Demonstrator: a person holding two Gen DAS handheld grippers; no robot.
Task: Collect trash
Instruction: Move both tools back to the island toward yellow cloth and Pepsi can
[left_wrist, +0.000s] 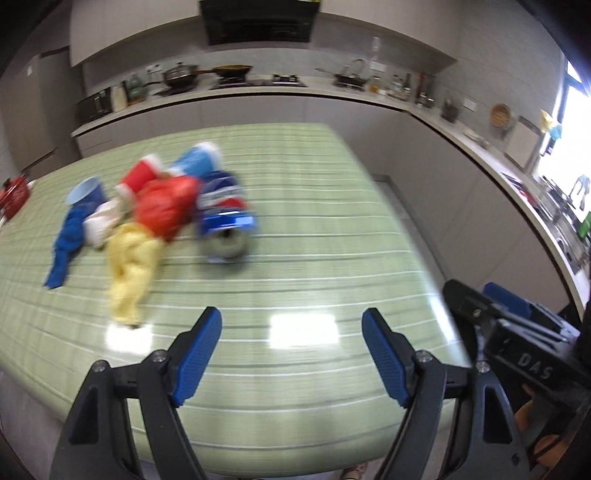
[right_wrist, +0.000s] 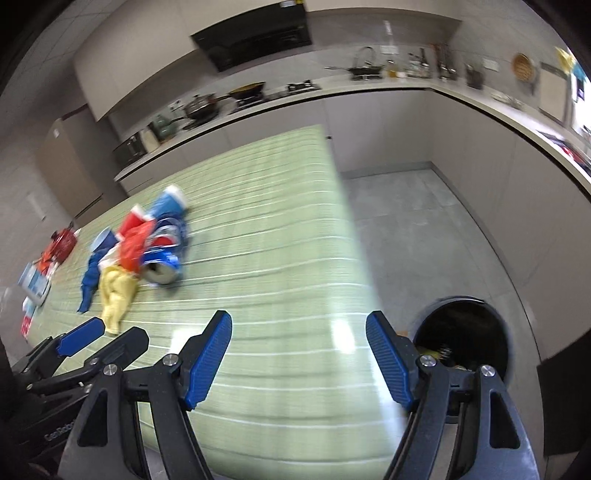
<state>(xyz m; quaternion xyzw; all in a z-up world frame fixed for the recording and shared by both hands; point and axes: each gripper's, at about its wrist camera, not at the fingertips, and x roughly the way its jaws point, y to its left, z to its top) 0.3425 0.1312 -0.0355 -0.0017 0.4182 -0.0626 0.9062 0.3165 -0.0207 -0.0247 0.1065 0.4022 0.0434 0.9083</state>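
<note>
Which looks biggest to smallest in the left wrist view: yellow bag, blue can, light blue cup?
1. yellow bag
2. blue can, though nearly alike in size, and blurred
3. light blue cup, lying farther back, so its true size is unsure

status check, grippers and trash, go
Left gripper and right gripper open, empty. Trash pile on table, untouched. Bin on floor right, path clear.

Grey kitchen (right_wrist: 388, 125), green-striped table (left_wrist: 295, 229)
</note>
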